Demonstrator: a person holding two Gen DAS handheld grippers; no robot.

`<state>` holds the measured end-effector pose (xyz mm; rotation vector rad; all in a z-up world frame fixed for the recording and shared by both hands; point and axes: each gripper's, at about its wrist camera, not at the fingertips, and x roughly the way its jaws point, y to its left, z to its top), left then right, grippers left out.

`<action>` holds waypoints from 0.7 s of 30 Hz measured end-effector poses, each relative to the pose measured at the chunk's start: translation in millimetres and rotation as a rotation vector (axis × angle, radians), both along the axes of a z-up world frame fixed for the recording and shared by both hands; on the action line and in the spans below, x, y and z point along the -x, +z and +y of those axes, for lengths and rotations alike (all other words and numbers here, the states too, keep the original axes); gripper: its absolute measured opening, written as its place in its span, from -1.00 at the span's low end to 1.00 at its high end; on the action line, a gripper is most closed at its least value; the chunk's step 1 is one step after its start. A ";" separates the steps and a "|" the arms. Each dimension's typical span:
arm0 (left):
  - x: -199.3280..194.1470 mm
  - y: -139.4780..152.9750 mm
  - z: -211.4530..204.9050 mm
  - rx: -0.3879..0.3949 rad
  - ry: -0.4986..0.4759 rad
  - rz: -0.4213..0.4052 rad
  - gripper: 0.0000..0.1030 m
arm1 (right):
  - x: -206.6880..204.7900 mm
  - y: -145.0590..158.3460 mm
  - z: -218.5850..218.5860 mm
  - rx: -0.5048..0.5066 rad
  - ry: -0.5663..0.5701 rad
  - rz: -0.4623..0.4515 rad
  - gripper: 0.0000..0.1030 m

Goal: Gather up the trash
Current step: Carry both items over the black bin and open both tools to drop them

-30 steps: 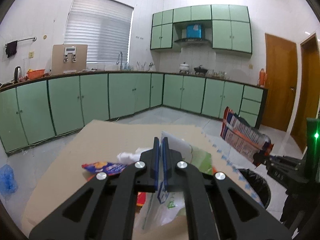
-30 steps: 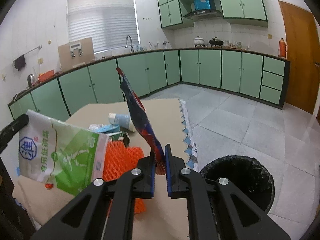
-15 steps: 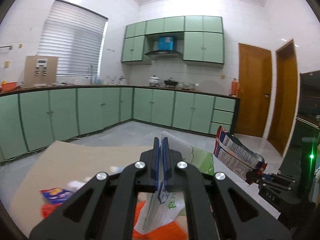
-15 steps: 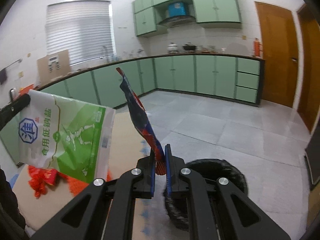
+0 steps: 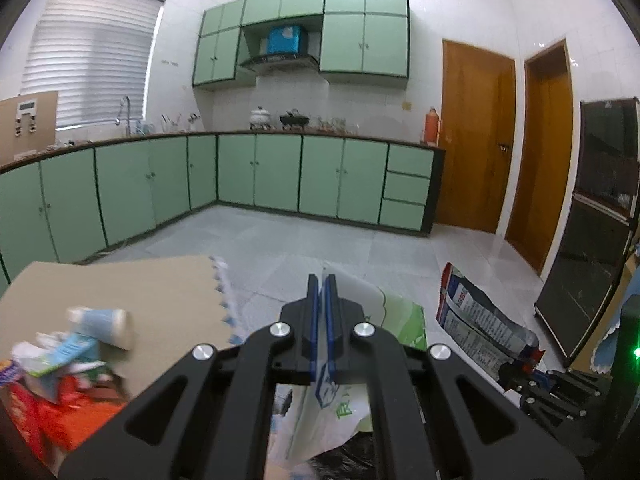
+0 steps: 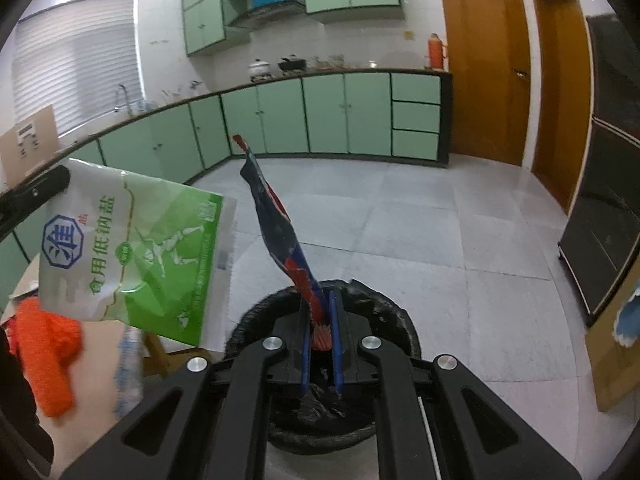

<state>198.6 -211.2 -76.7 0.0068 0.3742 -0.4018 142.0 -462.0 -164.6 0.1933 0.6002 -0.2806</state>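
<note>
My left gripper point(image 5: 322, 280) is shut on a green-and-white salt bag point(image 5: 394, 316), which hangs in the air; the bag also shows in the right wrist view point(image 6: 136, 248). My right gripper point(image 6: 320, 300) holds a blue-and-red snack wrapper point(image 6: 280, 232) directly above the black-lined trash bin point(image 6: 372, 308); its jaws stand slightly apart around the wrapper's end. The wrapper also shows in the left wrist view point(image 5: 480, 320). The bin's dark liner point(image 5: 344, 460) shows below the left gripper.
A cardboard-covered table point(image 5: 132, 292) at left carries a white-blue tube point(image 5: 100, 320), torn packets point(image 5: 52, 364) and orange netting point(image 6: 48, 352). Green cabinets point(image 5: 280, 176) line the far walls. A dark cabinet point(image 5: 592, 232) and brown doors point(image 5: 476, 136) stand at right.
Both grippers swung right, off the table, carrying their items. The right gripper now sits over the bin and its jaws have parted slightly around the wrapper.
</note>
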 end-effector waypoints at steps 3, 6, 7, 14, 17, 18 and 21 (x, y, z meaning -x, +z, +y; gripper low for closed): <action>-17.0 -19.7 -20.8 -0.029 -0.006 0.043 -0.94 | -12.2 -18.2 -15.5 -0.013 -0.019 0.030 -0.83; -37.0 -36.3 -32.7 -0.052 -0.010 0.105 -0.78 | -28.9 -36.3 -31.2 -0.037 -0.027 0.073 -0.82; -42.6 -40.0 -36.3 -0.060 -0.014 0.123 -0.75 | -35.0 -43.4 -36.8 -0.049 -0.031 0.091 -0.78; -51.9 -45.7 -39.9 -0.102 -0.021 0.133 -0.19 | -47.7 -55.7 -57.0 -0.073 -0.062 0.132 -0.13; -44.0 -39.2 -25.7 -0.095 -0.025 0.126 -0.10 | -38.8 -42.8 -50.3 -0.064 -0.068 0.106 0.29; -40.7 -37.3 -21.0 -0.094 -0.023 0.119 -0.02 | -34.4 -40.1 -50.1 -0.064 -0.067 0.095 0.38; -24.8 -27.1 2.3 -0.095 -0.012 0.095 0.16 | -22.9 -21.2 -32.5 -0.062 -0.043 0.041 0.62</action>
